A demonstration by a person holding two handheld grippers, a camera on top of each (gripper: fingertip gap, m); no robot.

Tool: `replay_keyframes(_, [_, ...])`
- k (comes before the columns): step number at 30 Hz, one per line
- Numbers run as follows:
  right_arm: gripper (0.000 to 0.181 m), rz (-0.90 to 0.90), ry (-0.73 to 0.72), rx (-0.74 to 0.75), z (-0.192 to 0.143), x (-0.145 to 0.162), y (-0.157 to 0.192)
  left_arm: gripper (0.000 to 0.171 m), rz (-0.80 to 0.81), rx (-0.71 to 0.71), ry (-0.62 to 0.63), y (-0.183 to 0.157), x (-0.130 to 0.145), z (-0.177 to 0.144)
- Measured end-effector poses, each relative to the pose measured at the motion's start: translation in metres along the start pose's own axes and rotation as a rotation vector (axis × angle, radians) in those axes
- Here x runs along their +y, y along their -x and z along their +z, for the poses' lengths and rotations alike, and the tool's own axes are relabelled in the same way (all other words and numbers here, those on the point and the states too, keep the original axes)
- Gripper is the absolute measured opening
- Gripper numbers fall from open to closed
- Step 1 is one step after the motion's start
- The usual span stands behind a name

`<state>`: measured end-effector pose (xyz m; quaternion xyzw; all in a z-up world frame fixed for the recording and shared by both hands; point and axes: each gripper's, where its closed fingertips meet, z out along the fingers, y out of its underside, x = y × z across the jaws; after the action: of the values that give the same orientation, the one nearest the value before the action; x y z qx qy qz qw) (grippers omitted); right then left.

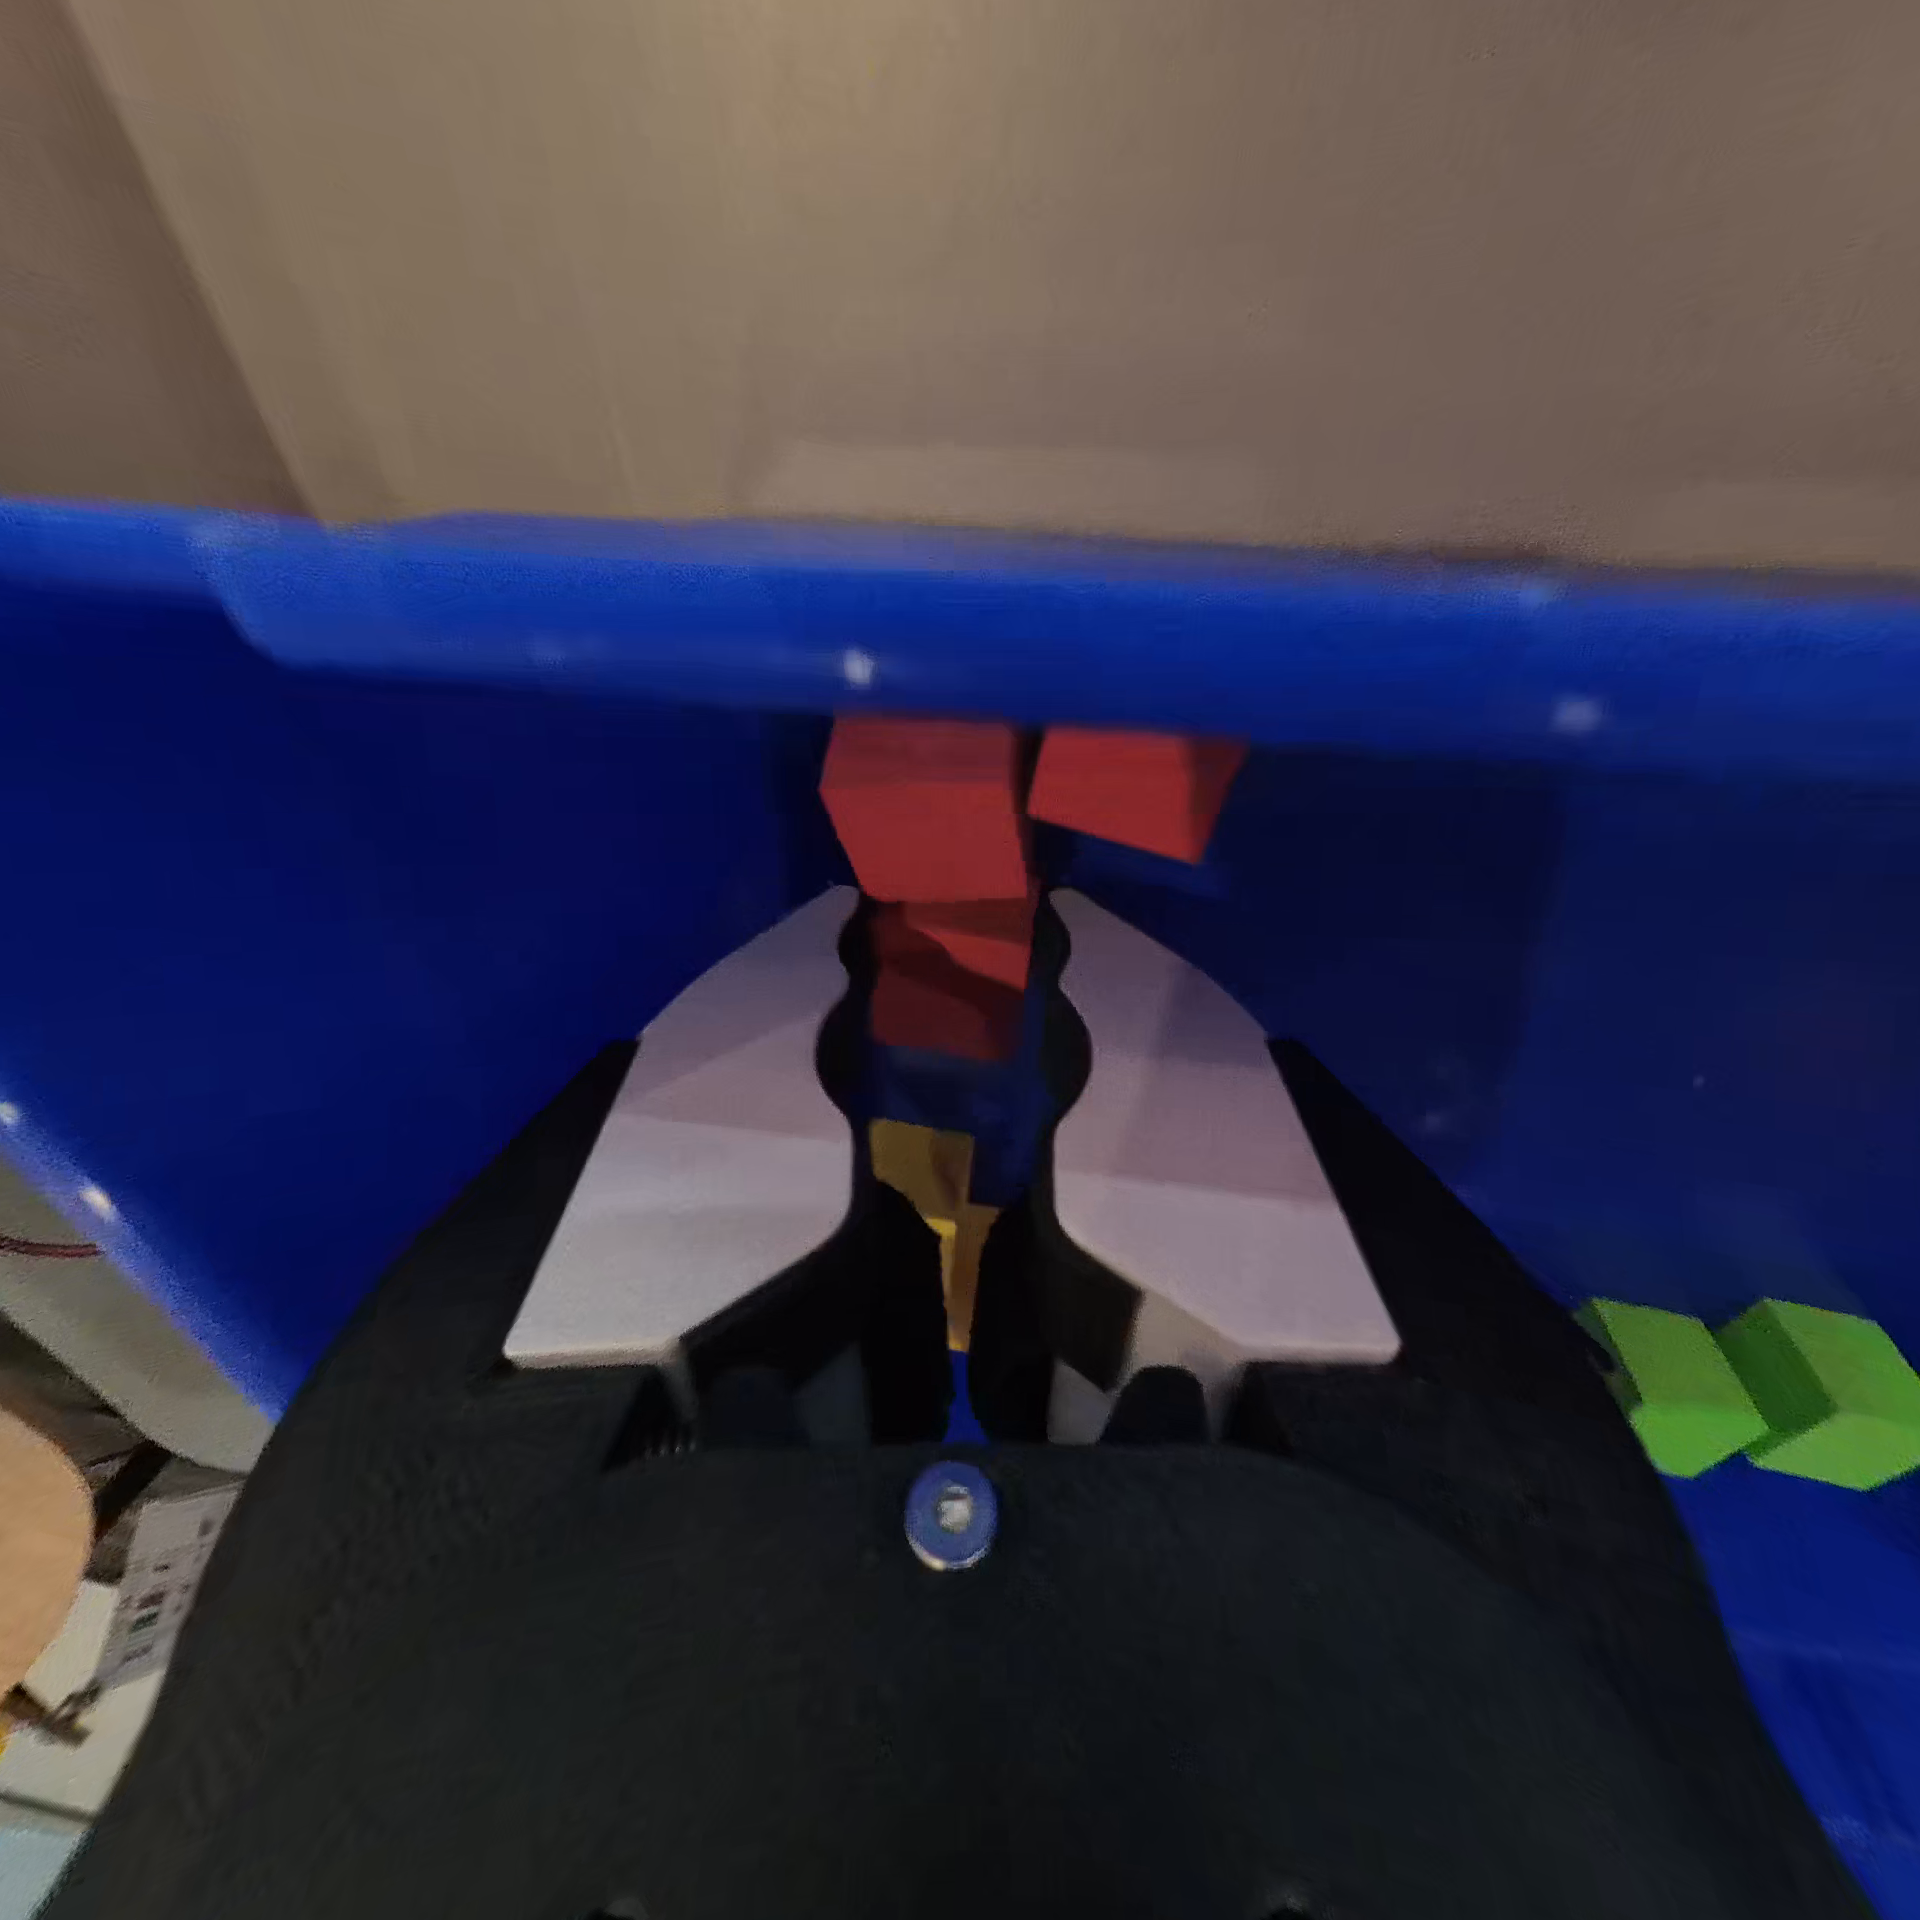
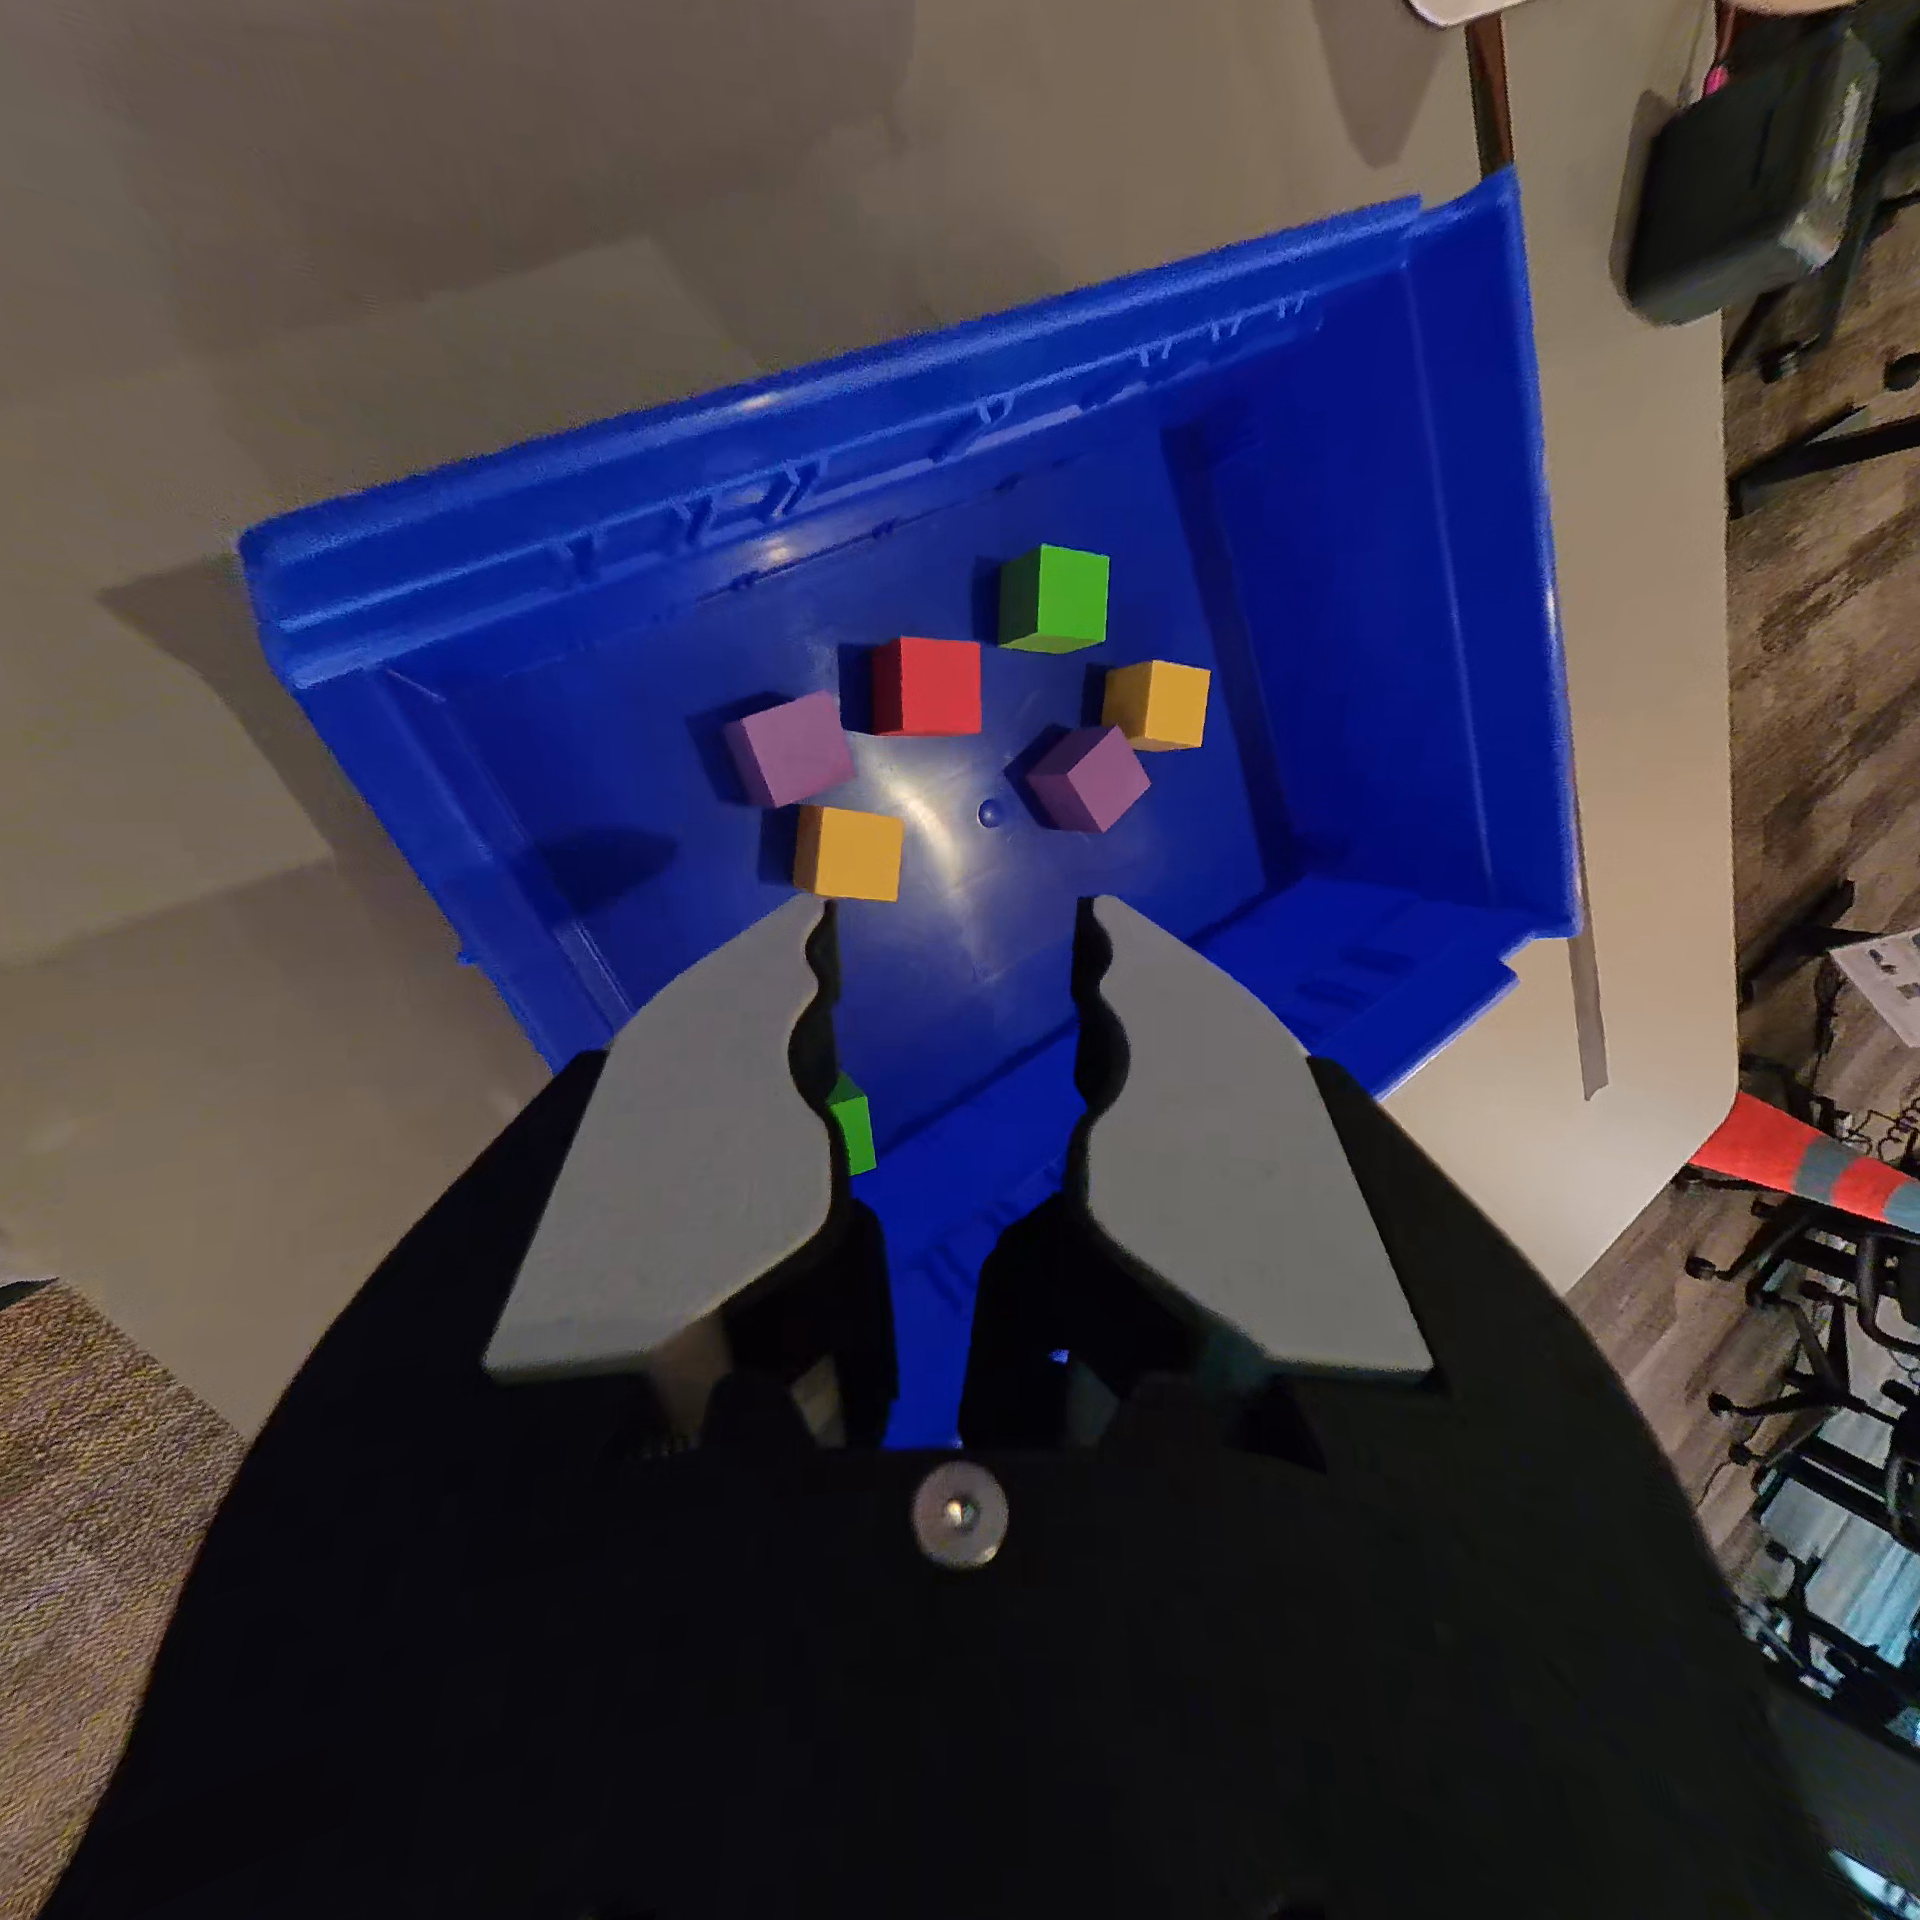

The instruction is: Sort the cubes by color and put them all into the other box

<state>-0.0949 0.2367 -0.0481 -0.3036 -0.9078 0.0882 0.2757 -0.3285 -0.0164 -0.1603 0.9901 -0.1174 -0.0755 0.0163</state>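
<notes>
Left wrist view first: what is nearest you? (colleague)

My left gripper [image 1: 951,904], down low inside the blue bin [image 1: 1039,623]. Its fingers are drawn in narrow, and a red cube [image 1: 935,831] fills the gap at the tips. The frame is smeared, so I cannot tell whether the pads bear on it. A scrap of yellow [image 1: 920,1164] shows through the slot nearer me. Two green blocks [image 1: 1683,1392] lie to my right on the bin floor. A second red block [image 1: 1132,790] sits just past the first, under the far rim. (me)

And the right wrist view? (colleague)

My right gripper [image 2: 951,904] hangs high over the bin [image 2: 1351,623], fingers apart, nothing between them. I judge that height is why I see the whole floor at once. A green sliver [image 2: 852,1132] peeks past the left finger by the bin's near wall. Mid-floor come a near yellow cube [image 2: 849,852], a left purple cube [image 2: 790,764] just beside it, then a lone red cube [image 2: 927,686]. A right purple cube [image 2: 1089,777] lies just beside a far yellow cube [image 2: 1156,704]. A far green cube [image 2: 1055,597] is closest to the far wall. (me)

Why so scattered? (colleague)

They are turned at odd angles, so I would guess they were dropped in, not set down. The bin itself sits by the right edge of the worktop [image 2: 416,260]. (me)
</notes>
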Motion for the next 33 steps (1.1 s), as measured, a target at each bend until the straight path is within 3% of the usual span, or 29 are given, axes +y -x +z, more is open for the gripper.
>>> replay_keyframes(3, [0.043, -0.013, -0.011, 0.014, -0.005, -0.006, 0.001, 0.03, -0.023, 0.022, -0.002, -0.003, 0.009, -0.004])
replay_keyframes(7, [0.042, -0.037, -0.054, 0.024, -0.009, -0.02, 0.003, 0.029, -0.104, 0.08, -0.197, -0.013, 0.001, -0.034])
replay_keyframes(9, [0.042, -0.052, -0.119, 0.017, -0.01, -0.036, 0.007, 0.029, -0.167, 0.21, -0.408, -0.03, -0.016, -0.067])
replay_keyframes(13, [0.049, -0.103, -0.398, 0.036, -0.02, -0.098, 0.023, 0.029, -0.196, 0.626, -0.939, -0.082, -0.054, -0.17])
replay_keyframes(16, [0.056, -0.154, -0.631, 0.074, -0.042, -0.149, 0.038, 0.029, -0.146, 0.811, -1.119, -0.117, -0.065, -0.222])
replay_keyframes(19, [0.057, -0.214, -0.786, 0.147, -0.067, -0.188, 0.05, 0.029, -0.137, 0.954, -1.17, -0.145, -0.075, -0.25])
replay_keyframes(23, [0.052, -0.286, -0.843, 0.207, -0.086, -0.214, 0.061, 0.029, -0.184, 1.078, -1.146, -0.167, -0.09, -0.266])
replay_keyframes(25, [0.047, -0.298, -0.855, 0.21, -0.092, -0.221, 0.064, 0.029, -0.202, 1.131, -1.156, -0.173, -0.095, -0.273])
replay_keyframes(27, [0.03, -0.3, -0.843, 0.226, -0.094, -0.222, 0.063, 0.029, -0.19, 1.174, -1.172, -0.18, -0.098, -0.28])
replay_keyframes(33, [0.028, -0.306, -0.828, 0.25, -0.1, -0.215, 0.06, 0.037, -0.206, 1.171, -1.219, -0.18, -0.104, -0.283])
